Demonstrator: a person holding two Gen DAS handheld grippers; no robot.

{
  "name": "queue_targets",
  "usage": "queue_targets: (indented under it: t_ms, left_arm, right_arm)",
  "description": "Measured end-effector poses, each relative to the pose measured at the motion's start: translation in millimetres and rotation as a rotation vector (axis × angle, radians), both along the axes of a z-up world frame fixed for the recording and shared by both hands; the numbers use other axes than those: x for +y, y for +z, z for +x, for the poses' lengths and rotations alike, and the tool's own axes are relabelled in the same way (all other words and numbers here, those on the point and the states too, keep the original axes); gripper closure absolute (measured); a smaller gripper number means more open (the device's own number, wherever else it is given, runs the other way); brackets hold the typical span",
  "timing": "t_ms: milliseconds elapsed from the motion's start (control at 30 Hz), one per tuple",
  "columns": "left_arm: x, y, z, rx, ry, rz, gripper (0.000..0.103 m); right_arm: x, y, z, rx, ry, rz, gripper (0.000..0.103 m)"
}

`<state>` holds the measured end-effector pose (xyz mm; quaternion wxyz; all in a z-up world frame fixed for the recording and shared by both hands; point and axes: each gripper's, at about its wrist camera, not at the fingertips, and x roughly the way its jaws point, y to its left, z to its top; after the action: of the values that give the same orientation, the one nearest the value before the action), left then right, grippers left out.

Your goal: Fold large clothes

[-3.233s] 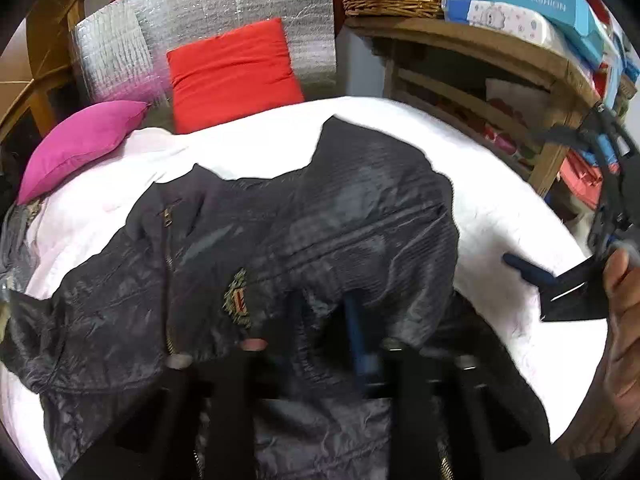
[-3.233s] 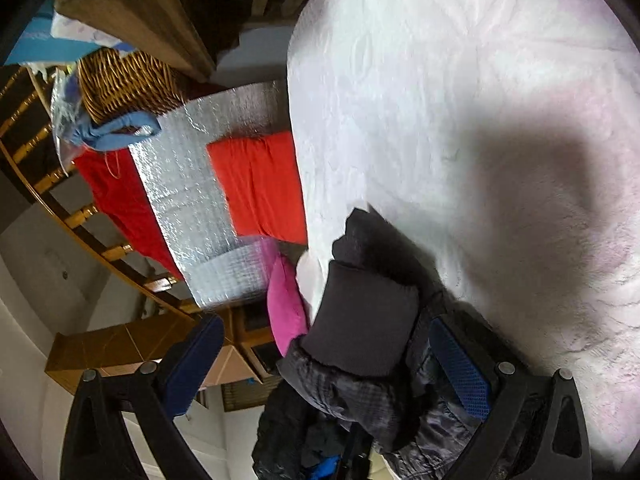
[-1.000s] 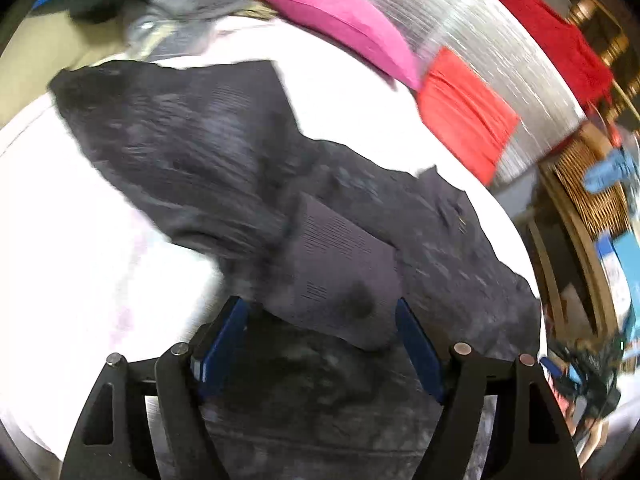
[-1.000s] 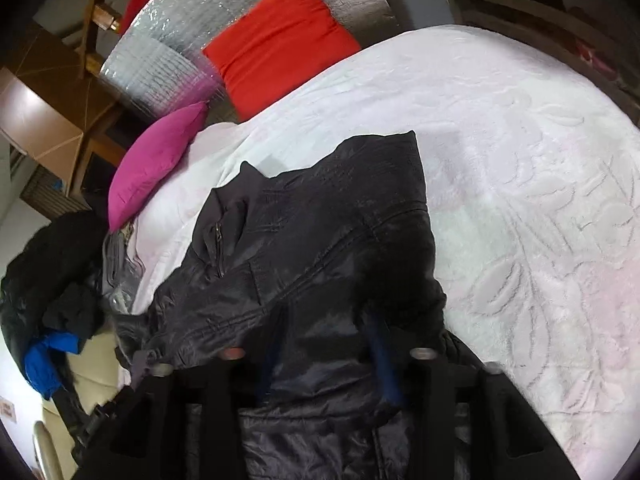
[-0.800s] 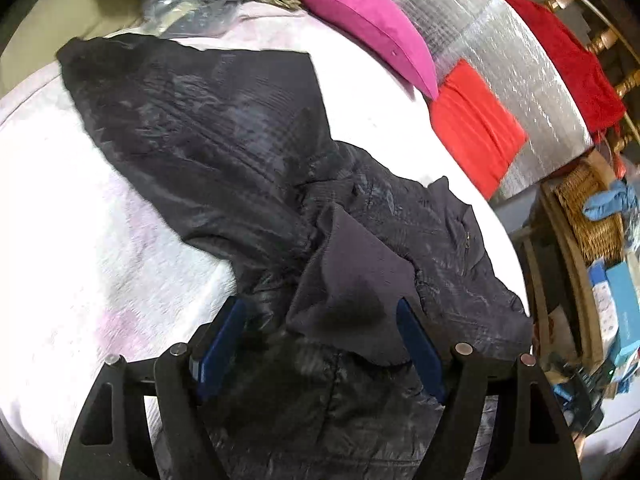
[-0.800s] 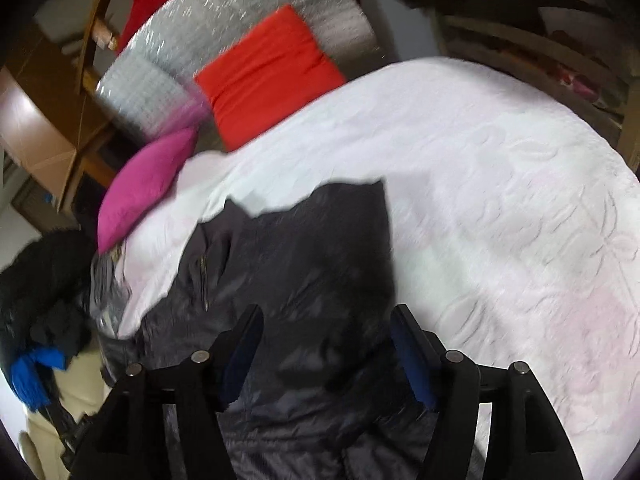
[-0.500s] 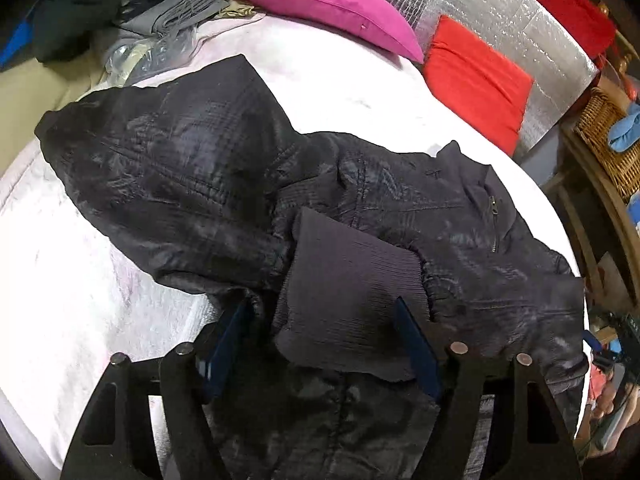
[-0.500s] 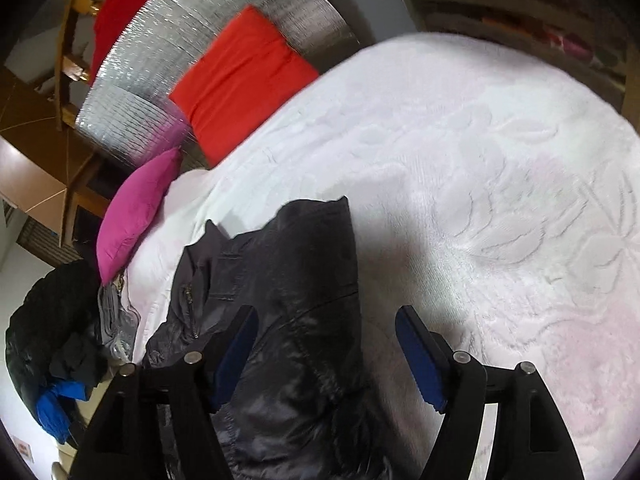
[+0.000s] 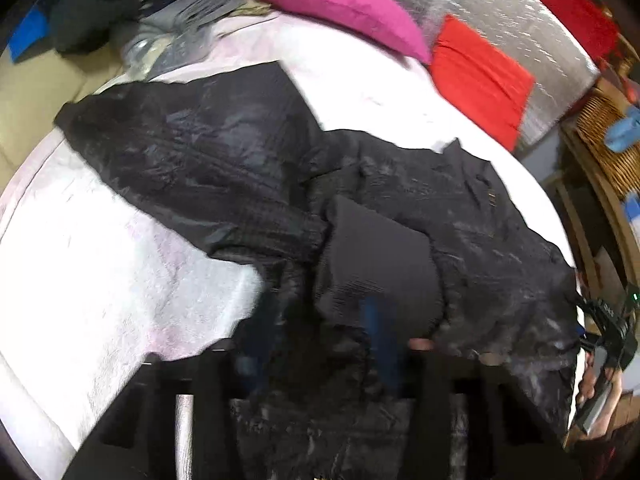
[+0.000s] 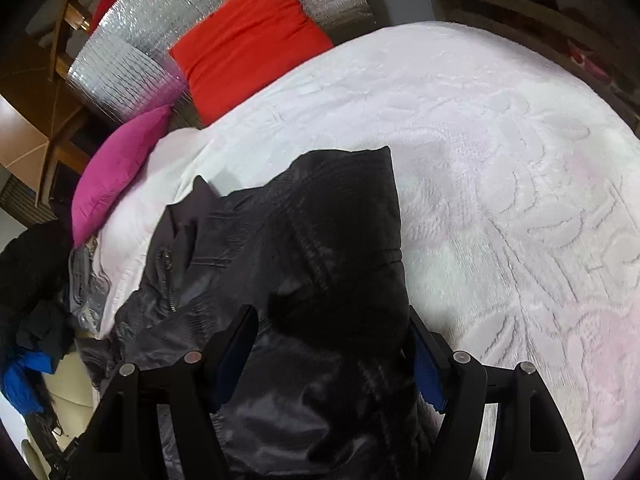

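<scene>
A black jacket lies spread and crumpled on the white bed cover, its ribbed cuff folded on top. In the left wrist view my left gripper is low over the jacket just below that cuff. Its blurred jaws are closing, with jacket fabric between them. In the right wrist view my right gripper stands open, straddling a dark fold of the jacket near its right edge. The pads sit at either side of the fold without squeezing it.
A magenta pillow and a red pillow lean on a silver foil mat at the far end. Loose clothes are piled beyond the bed's left corner. A wicker basket sits on wooden shelves at the right.
The left jaws have narrowed around jacket fabric under the cuff. The right gripper has come down from over bare cover onto the jacket, whose fold now lies between its fingers.
</scene>
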<state>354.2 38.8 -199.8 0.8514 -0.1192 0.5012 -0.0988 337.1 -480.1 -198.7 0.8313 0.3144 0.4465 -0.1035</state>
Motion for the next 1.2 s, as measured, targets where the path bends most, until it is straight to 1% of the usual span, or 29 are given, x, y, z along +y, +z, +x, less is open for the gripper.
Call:
queue_targets:
  t_ms: [67, 133, 167, 200, 233, 267, 300, 333, 367, 433, 500, 533, 567, 633, 733, 800, 833, 867, 900, 933, 967, 1033, 1100, 1200]
  left_arm:
    - [-3, 2, -3, -0.021, -0.020, 0.004, 0.065]
    - [-9, 4, -2, -0.046, -0.060, -0.025, 0.064]
    - [-17, 3, 1, -0.056, -0.075, -0.025, 0.054]
    - [-22, 3, 4, -0.062, -0.082, -0.007, 0.046]
    - [-26, 0, 9, -0.063, -0.081, 0.023, 0.030]
    - [-29, -2, 12, -0.062, -0.072, 0.047, 0.027]
    - [-30, -5, 16, -0.056, -0.061, 0.063, 0.027]
    - [-30, -9, 21, -0.045, -0.052, 0.067, 0.027]
    - [-30, -13, 26, -0.032, -0.049, 0.053, 0.027]
    - [-30, -16, 33, -0.036, -0.038, 0.050, 0.028]
    - [-30, -18, 37, -0.047, -0.031, 0.057, 0.036]
    - [-31, -18, 37, -0.056, -0.034, 0.063, 0.059]
    - [-35, -17, 37, -0.054, -0.063, 0.053, 0.080]
    - [-42, -13, 34, -0.075, -0.094, 0.059, 0.081]
    - [-62, -2, 28, -0.164, -0.160, 0.132, 0.081]
    - [-72, 2, 29, -0.195, -0.193, 0.153, 0.081]
    - [-76, 3, 32, -0.210, -0.202, 0.164, 0.082]
    - [-79, 4, 35, -0.219, -0.204, 0.173, 0.090]
    - [-81, 5, 40, -0.222, -0.203, 0.183, 0.095]
    - [-83, 6, 45, -0.224, -0.200, 0.189, 0.096]
    - [-83, 7, 50, -0.232, -0.190, 0.191, 0.098]
    - [-84, 14, 60, -0.262, -0.159, 0.210, 0.100]
    - [-83, 30, 67, -0.335, -0.110, 0.246, 0.101]
    - [-79, 60, 71, -0.457, -0.056, 0.263, 0.101]
  right_arm:
    - [-1, 4, -7, -0.010, -0.001, 0.003, 0.028]
    - [-2, 4, -10, -0.013, -0.005, 0.011, 0.028]
    - [-2, 4, -11, -0.012, -0.006, 0.014, 0.028]
    - [-2, 4, -11, -0.011, -0.007, 0.017, 0.028]
    - [-2, 3, -11, -0.009, -0.007, 0.020, 0.028]
    - [-3, 3, -10, -0.009, -0.007, 0.023, 0.028]
    - [-3, 3, -9, -0.009, -0.007, 0.025, 0.028]
    - [-4, 3, -10, -0.009, -0.008, 0.027, 0.028]
    - [-5, 3, -11, -0.010, -0.009, 0.030, 0.028]
    - [-6, 2, -11, -0.013, -0.012, 0.035, 0.028]
    - [-8, 0, -13, -0.016, -0.013, 0.046, 0.028]
    - [-9, -2, -11, -0.014, -0.011, 0.057, 0.028]
    - [-9, -3, -10, -0.011, -0.010, 0.061, 0.028]
    - [-8, -6, -8, -0.003, -0.006, 0.055, 0.028]
    - [-5, -8, -5, 0.004, 0.012, 0.026, 0.028]
    - [-1, -8, -2, 0.011, 0.035, -0.017, 0.031]
    - [3, -8, -1, 0.016, 0.046, -0.051, 0.041]
    - [4, -9, 0, 0.019, 0.050, -0.070, 0.049]
    - [5, -9, 0, 0.025, 0.049, -0.096, 0.053]
    - [3, -9, 0, 0.020, 0.043, -0.103, 0.062]
    - [-1, -8, -1, 0.009, 0.030, -0.100, 0.065]
    - [-8, -6, -3, -0.017, 0.007, -0.087, 0.069]
    - [-13, -3, -3, -0.038, -0.012, -0.088, 0.070]
    - [-18, -1, 0, -0.061, -0.028, -0.092, 0.071]
